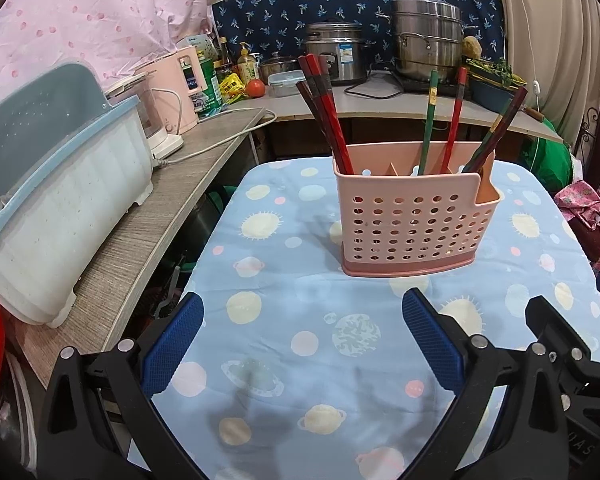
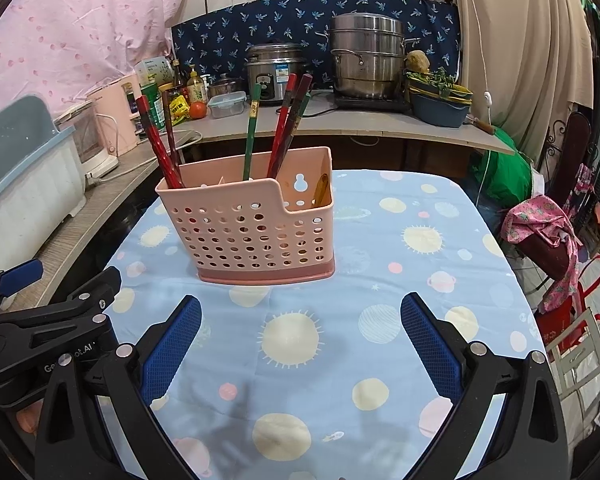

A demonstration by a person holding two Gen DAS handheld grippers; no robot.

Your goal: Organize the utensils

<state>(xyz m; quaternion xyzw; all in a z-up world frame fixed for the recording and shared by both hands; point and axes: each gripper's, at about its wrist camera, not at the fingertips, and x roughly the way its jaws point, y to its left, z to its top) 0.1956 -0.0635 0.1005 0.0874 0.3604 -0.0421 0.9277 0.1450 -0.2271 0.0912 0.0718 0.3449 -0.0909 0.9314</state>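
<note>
Nearest the left wrist camera, the left gripper (image 1: 302, 316) hovers low over the near part of a table covered by a light blue cloth printed with planets and suns (image 1: 284, 344); its blue-padded jaws are spread wide with nothing between them. The right gripper (image 2: 300, 316) hangs just to its right at much the same height, jaws likewise spread wide and empty, and each black frame shows at the edge of the other's view.

Farther out on the cloth stands a pink perforated plastic utensil holder with a darker pink base (image 1: 414, 220), upright and well apart from both grippers. Dividers split it into compartments. A bunch of dark red chopsticks (image 1: 326, 116) leans left out of the left compartment. A green chopstick (image 1: 428, 120) and a red chopstick (image 1: 454, 120) stand in the middle section, and more dark chopsticks (image 1: 496, 132) lean right beside the lower, notched right end.

On the left, a grey wood-grain counter (image 1: 140, 236) carries a white dish rack with a blue-grey lid (image 1: 56, 208). On the far counter sit a steel rice cooker (image 1: 336, 52) and a stacked steel steamer pot (image 1: 426, 38).
</note>
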